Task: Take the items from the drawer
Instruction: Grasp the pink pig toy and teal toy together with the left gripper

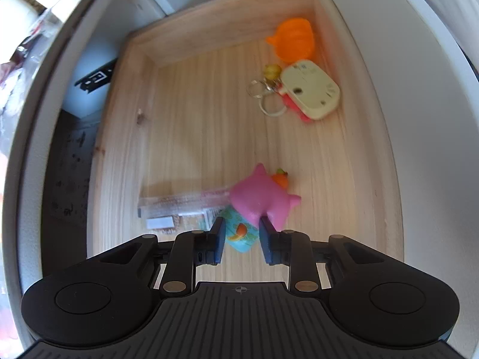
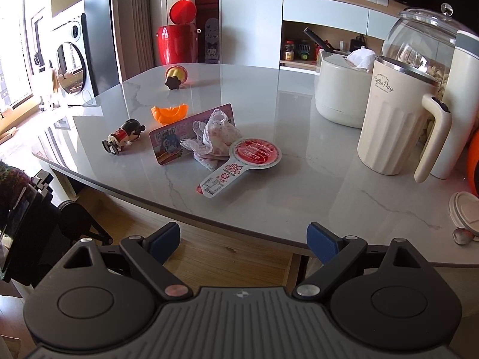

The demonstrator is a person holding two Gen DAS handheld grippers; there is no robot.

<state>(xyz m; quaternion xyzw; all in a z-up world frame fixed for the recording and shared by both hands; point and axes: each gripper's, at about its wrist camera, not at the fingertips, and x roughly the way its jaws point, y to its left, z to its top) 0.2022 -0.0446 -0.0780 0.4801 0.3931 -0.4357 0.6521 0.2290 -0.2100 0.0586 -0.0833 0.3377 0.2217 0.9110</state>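
Note:
In the left wrist view I look down into the open wooden drawer (image 1: 227, 36). A pink pig toy (image 1: 257, 197) with a turquoise printed part (image 1: 239, 234) lies on the drawer floor. My left gripper (image 1: 241, 239) straddles the turquoise part; the pads stand close beside it and I see no squeeze. A clear flat packet (image 1: 179, 206) lies to the left of the toy. An orange ribbed piece (image 1: 295, 43) and a cream case (image 1: 311, 89) with key rings (image 1: 266, 95) sit at the far right. My right gripper (image 2: 242, 243) hangs wide open and empty over the table's near edge.
On the grey marble table (image 2: 284, 191) lie a small figurine (image 2: 122, 136), an orange piece (image 2: 169, 113), a card (image 2: 176, 140), a lace cloth (image 2: 212, 137) and a red round pack (image 2: 254, 152). A cream mug (image 2: 395, 125), cream pot (image 2: 341, 95) and glass jar (image 2: 425, 36) crowd the right.

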